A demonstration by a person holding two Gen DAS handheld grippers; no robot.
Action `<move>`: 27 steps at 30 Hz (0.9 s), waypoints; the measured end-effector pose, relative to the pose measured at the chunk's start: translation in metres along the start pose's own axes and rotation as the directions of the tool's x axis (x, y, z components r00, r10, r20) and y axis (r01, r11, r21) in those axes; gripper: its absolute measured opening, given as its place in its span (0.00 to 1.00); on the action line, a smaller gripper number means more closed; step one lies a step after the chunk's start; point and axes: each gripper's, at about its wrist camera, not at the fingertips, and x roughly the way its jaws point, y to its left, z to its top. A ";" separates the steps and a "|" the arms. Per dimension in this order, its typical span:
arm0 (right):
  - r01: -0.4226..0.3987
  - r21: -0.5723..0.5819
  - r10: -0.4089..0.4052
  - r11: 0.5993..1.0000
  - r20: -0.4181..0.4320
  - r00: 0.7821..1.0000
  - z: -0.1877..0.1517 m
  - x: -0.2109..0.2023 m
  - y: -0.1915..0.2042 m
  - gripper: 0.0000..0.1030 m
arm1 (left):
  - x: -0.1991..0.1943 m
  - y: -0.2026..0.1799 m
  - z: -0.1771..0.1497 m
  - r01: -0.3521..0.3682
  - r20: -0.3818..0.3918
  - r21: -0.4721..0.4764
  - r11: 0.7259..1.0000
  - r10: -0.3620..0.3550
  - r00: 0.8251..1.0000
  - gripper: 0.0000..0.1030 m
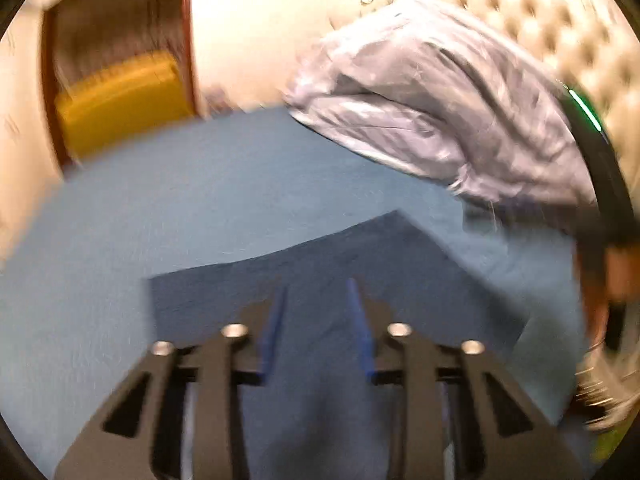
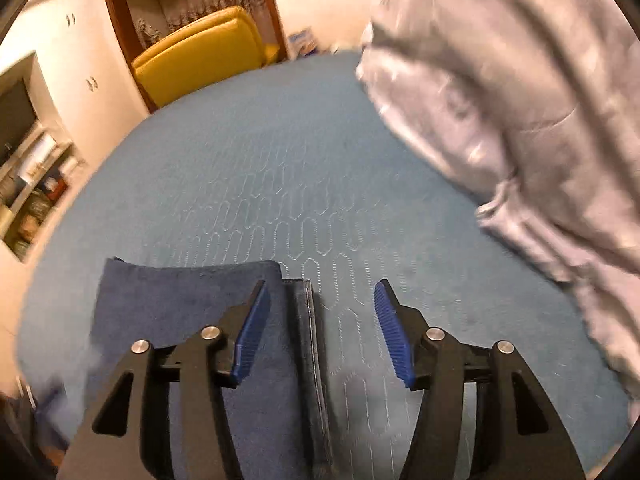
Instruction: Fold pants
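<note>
The dark navy pants (image 1: 360,248) lie folded flat on the blue quilted bedspread (image 1: 200,200). In the left wrist view my left gripper (image 1: 318,285) hovers over them, its blue pads (image 1: 276,332) a small gap apart with nothing pinched. In the right wrist view the pants (image 2: 172,292) lie lower left, their thick seamed edge (image 2: 308,328) running between the fingers. My right gripper (image 2: 321,282) stands wide open above that edge, holding nothing. The picture is blurred.
A crumpled grey duvet (image 2: 520,120) is heaped at the right of the bed (image 2: 280,160), in front of a tufted headboard (image 1: 540,20). A yellow chair (image 2: 200,60) stands in a doorway beyond the bed. Shelves (image 2: 36,184) are at left. A hand (image 1: 616,276) shows at the right edge.
</note>
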 end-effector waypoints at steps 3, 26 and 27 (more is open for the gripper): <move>0.005 -0.019 -0.005 1.000 0.034 0.999 -0.037 -0.012 0.035 0.63 | 0.038 0.002 0.025 0.147 -0.085 -0.002 0.989 -0.147 0.985 0.16; 0.096 -0.046 -0.099 0.994 -0.072 0.993 -0.104 0.038 0.050 0.56 | 0.143 0.056 0.042 -0.089 -0.257 -0.047 0.995 0.074 0.963 0.24; 0.095 -0.048 -0.098 0.994 -0.074 0.992 -0.104 0.038 0.050 0.56 | 0.127 0.058 0.043 -0.090 -0.223 -0.036 0.995 0.079 0.972 0.24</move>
